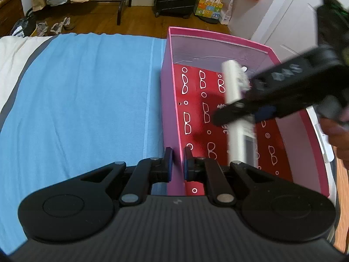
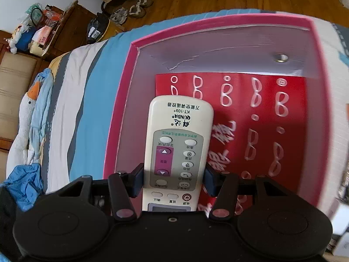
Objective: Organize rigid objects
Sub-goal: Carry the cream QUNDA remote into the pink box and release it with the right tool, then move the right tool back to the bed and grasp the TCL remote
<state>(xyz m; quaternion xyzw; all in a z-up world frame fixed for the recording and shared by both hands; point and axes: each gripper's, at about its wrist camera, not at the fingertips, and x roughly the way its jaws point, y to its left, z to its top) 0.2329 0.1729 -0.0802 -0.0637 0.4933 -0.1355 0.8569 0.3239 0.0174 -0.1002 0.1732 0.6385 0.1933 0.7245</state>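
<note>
Right wrist view: right tongs (image 2: 173,182) clamp the remote (image 2: 177,144) over the pink box (image 2: 220,25) — seemingly mid-placement, lowering next — while left tongs (image 1: 177,163) pinch its wall.

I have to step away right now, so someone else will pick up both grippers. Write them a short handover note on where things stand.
Left gripper: shut on the near left wall of the pink box, steadying it on the blue sheet.
Right gripper: shut on the white remote, held over the open box, not yet set down.
Box: only a red printed sheet on its floor, as far as can be seen.
Done: remote picked up and brought over the box.
Left: lower the remote in, release, then let go of the wall.
</note>
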